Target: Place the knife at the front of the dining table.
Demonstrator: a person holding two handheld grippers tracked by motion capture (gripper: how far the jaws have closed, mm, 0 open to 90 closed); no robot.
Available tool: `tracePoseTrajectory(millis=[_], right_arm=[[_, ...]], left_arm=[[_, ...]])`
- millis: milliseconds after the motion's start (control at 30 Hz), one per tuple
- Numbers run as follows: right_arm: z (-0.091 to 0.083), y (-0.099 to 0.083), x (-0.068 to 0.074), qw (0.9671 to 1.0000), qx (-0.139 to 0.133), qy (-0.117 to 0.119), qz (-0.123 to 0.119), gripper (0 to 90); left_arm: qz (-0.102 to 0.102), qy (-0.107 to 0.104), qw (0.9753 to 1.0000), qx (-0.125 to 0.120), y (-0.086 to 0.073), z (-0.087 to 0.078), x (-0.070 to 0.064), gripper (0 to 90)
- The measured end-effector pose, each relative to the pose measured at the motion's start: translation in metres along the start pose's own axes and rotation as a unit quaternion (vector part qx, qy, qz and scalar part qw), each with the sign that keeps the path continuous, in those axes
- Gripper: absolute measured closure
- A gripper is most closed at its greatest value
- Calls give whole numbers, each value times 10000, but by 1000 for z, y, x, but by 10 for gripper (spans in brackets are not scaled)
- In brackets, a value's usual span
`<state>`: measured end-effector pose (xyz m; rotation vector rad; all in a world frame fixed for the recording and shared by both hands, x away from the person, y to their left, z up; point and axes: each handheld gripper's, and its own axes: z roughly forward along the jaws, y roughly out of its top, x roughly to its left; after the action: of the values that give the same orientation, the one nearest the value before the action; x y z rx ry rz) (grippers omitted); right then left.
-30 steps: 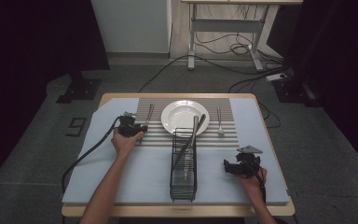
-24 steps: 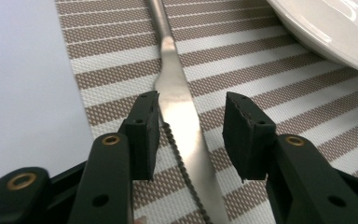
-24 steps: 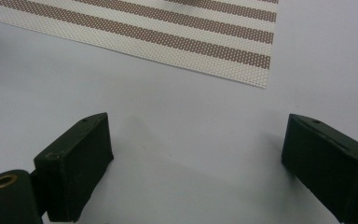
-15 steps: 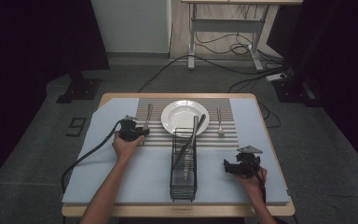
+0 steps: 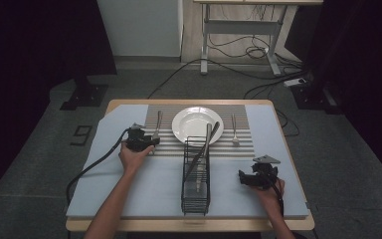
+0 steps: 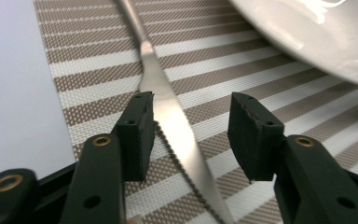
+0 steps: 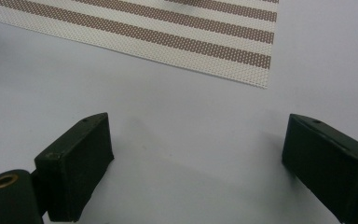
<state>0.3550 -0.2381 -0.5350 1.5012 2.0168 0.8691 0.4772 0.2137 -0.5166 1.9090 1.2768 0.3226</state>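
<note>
— Moved toward the near edge of the striped placemat (image 5: 199,130) since a second ago: left gripper (image 6: 189,133), drawn back along the knife (image 6: 168,105). Right gripper (image 5: 256,175) unchanged, parked on the grey mat (image 5: 129,199) right of the wire rack (image 5: 196,174).

— Holding anything?

— Nothing yet. Left jaws about half open, straddling the knife blade; left pad close beside the blade, perhaps brushing it, right pad well clear. Knife lying flat on the placemat, just left of the white plate (image 5: 197,124), serrated edge running toward the camera. Right jaws spread wide over bare mat, gripping nothing.

— Risks from here?

— Probably three. Closing as aligned now: uneven contact, left pad first, likely shoving the blade sideways toward the plate instead of pinching it. Gripping a thin flat blade lying flush on woven fabric: pads may slide over the top, or snag the placemat and drag it, plate included. Clamping on the blade rather than the handle: heavy handle end apt to droop and swing on lifting, awkward for threading into the rack, already holding a few utensils.

— Fork (image 5: 234,130)?

— Right of the plate, untouched, well apart from both grippers.
</note>
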Motion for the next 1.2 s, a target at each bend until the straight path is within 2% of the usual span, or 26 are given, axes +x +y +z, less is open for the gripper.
tracePoseTrajectory(millis=[67, 167, 333, 667, 867, 1033, 1133, 1200], right_arm=[[0, 0, 0, 10000, -1, 0, 1, 84], [0, 0, 0, 10000, -2, 1, 4, 84], [0, 0, 0, 10000, 1, 8, 9, 83], [0, 0, 0, 10000, 0, 16, 22, 84], [0, 0, -1, 10000, -6, 19, 18, 84], [0, 0, -1, 10000, -7, 19, 20, 85], [0, 0, -1, 10000, -10, 19, 20, 85], [0, 0, -1, 10000, -10, 18, 21, 85]], left_arm=[[12, -56, 10000, -61, 0, -4, -2, 490], [153, -131, 9997, -123, -2, -11, -4, 452], [329, -290, 9984, -357, -7, -30, -9, 407], [590, -425, 9962, -487, -19, -56, -21, 372], [662, -565, 9946, -562, -32, -75, -31, 362], [702, -640, 9939, -557, -40, -84, -36, 358], [592, -764, 9936, -583, -49, -92, -37, 356], [544, -730, 9940, -609, -56, -97, -35, 355]])
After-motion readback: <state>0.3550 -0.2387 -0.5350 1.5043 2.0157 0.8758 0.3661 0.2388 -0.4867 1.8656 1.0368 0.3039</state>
